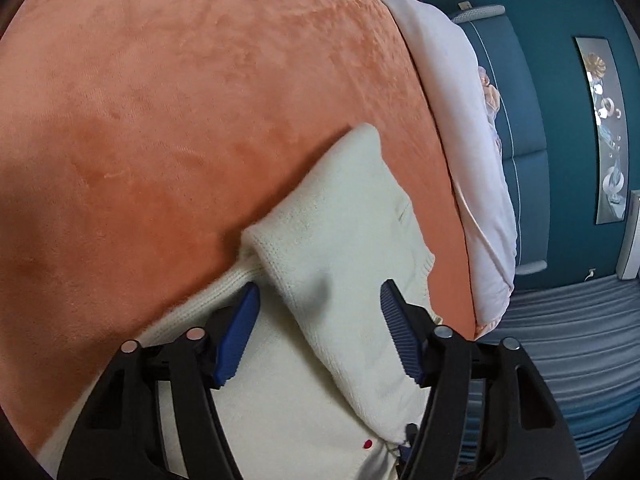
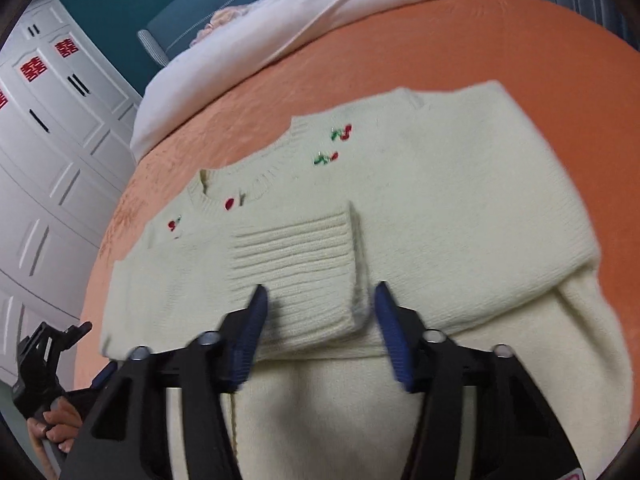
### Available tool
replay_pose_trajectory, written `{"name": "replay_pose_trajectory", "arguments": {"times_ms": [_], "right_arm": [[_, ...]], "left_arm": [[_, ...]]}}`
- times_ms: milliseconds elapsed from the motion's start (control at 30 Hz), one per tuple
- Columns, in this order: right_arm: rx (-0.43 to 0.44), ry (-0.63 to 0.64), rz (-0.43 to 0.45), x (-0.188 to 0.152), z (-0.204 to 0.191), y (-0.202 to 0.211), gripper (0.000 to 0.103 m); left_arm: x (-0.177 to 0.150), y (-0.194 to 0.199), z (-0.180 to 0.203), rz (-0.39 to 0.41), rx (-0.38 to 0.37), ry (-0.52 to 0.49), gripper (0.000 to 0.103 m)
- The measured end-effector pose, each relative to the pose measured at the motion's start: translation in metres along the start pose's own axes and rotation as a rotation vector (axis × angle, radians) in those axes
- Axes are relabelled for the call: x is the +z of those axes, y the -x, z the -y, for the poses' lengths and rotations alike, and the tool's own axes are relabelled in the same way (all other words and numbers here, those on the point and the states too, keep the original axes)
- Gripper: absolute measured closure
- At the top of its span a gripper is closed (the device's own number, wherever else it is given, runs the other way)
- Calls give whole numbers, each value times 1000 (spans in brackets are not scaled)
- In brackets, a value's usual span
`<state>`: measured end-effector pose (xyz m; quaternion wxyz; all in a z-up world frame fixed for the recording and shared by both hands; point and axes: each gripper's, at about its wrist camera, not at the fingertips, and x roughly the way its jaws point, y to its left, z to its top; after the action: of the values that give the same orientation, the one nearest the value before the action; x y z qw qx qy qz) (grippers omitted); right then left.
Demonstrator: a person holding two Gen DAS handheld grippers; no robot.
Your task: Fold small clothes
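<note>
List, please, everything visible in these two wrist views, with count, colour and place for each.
sweater: one, cream with red and green cherry motifs, flat on the bed, ribbed cuff folded over its chest
blanket: one, orange, covering the bed
duvet: one, pale pink, at the bed's head
headboard: one, teal, behind the duvet
wardrobe: one, white with red emblems, beside the bed
left gripper: black with blue pads, open over a sleeve fold
right gripper: same, open astride the cuff

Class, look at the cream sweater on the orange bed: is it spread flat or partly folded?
Partly folded. The sweater has one sleeve laid across its chest, ribbed cuff uppermost; neckline and cherries remain exposed.
</note>
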<state>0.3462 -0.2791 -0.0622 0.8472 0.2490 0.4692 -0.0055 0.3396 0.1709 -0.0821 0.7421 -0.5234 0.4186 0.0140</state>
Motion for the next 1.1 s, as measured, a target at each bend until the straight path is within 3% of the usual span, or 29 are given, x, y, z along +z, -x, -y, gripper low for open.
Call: {"name": "replay_pose_trajectory", "arguments": {"times_ms": [33, 100, 133, 233, 300, 367, 400, 467, 500, 633, 667, 733, 833, 900, 967, 1033, 1100], "right_arm": [[-16, 1, 6, -2, -3, -3, 91], [39, 12, 34, 11, -11, 7, 93], [89, 14, 81, 17, -16, 23, 93], [193, 64, 265, 43, -33, 86, 94], [203, 97, 331, 50, -30, 104, 95], [70, 134, 270, 49, -16, 73, 95], [2, 123, 175, 44, -2, 40, 94], [-77, 76, -8, 23, 32, -13, 95], [-46, 83, 50, 18, 34, -5, 94], [47, 71, 133, 22, 27, 26, 94], [47, 85, 138, 22, 27, 26, 94], [-15, 103, 36, 18, 35, -3, 95], [10, 56, 45, 15, 44, 5, 93], [-30, 25, 136, 15, 37, 33, 89], [13, 46, 206, 14, 21, 55, 89], [45, 132, 182, 13, -3, 52, 90], [-27, 256, 89, 7, -21, 15, 95]], "left_arm": [[2, 0, 3, 1, -28, 1, 74], [2, 10, 9, 17, -76, -9, 92], [3, 21, 13, 33, -101, -19, 94], [3, 32, 24, 76, -131, -79, 92], [-5, 18, 28, 45, -84, -157, 92], [-18, -2, 23, 20, 7, -219, 92], [-23, -15, 13, 4, 55, -211, 93], [-27, -22, -5, 1, 31, -159, 94], [-27, -20, -6, 9, 15, -161, 94], [-27, -20, -2, 9, 29, -207, 94], [-28, -21, -2, 10, 32, -218, 94], [-31, -19, 2, 18, 43, -248, 94], [-28, -20, 3, 10, 36, -265, 94], [-28, -20, 1, 9, 28, -277, 94], [-31, -20, 0, 20, 33, -299, 94], [-34, -20, 2, 35, 47, -318, 94], [-35, -20, 5, 37, 56, -326, 94]]}}
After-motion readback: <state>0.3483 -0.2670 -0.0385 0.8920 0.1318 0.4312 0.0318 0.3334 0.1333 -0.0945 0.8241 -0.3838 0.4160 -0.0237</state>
